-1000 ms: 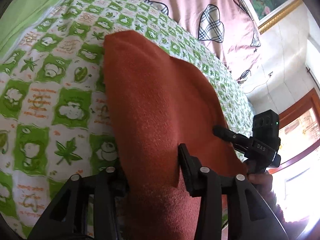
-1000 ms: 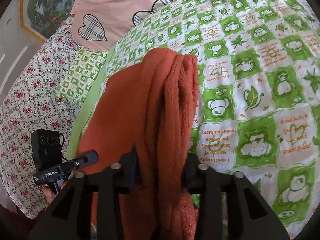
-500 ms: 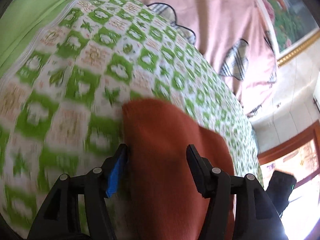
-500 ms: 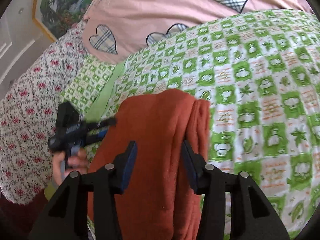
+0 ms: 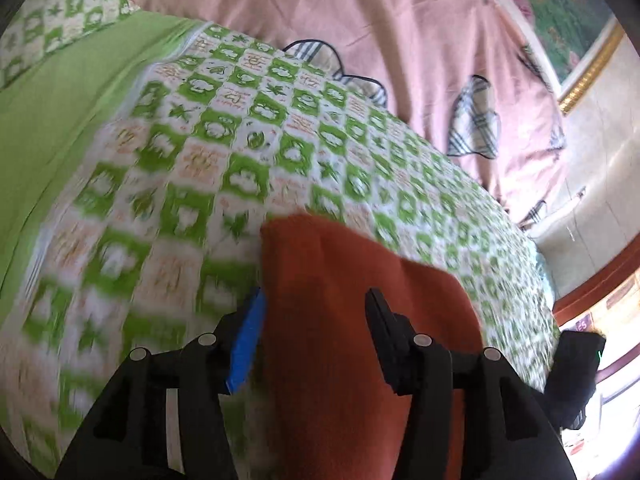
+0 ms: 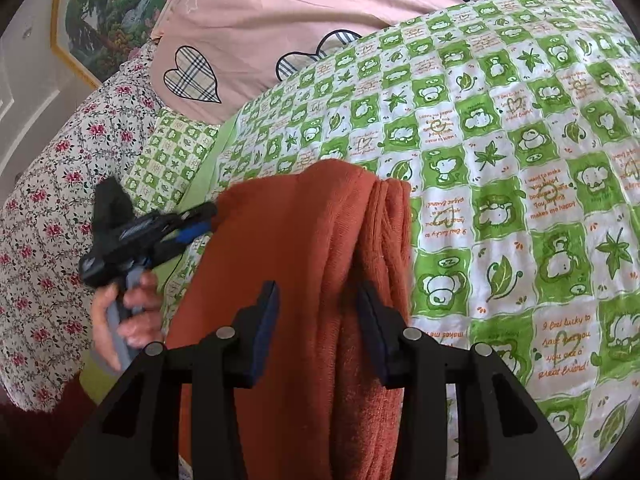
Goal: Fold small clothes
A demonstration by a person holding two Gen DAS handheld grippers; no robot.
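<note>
A rust-orange knitted garment (image 5: 340, 312) lies folded lengthwise on the green-and-white patterned bedspread (image 5: 192, 168). In the left wrist view my left gripper (image 5: 314, 310) is open, its jaws spread to either side of the cloth's near part. In the right wrist view the garment (image 6: 304, 260) runs from the bottom edge up the middle, with a doubled fold along its right side. My right gripper (image 6: 318, 308) is open over it, not pinching. The left gripper (image 6: 196, 218) shows there at the garment's left corner, held by a hand.
A pink duvet with plaid hearts (image 5: 400, 40) lies behind the bedspread. A floral pillow (image 6: 44, 200) and a checked pillow (image 6: 168, 160) sit at the left in the right wrist view. A framed painting (image 6: 104, 12) hangs on the wall. The right gripper's body (image 5: 572, 376) is at the right edge.
Both grippers have let go of the garment and opened. Both have drawn back toward the near end, and the cloth now lies flatter on the bed.
</note>
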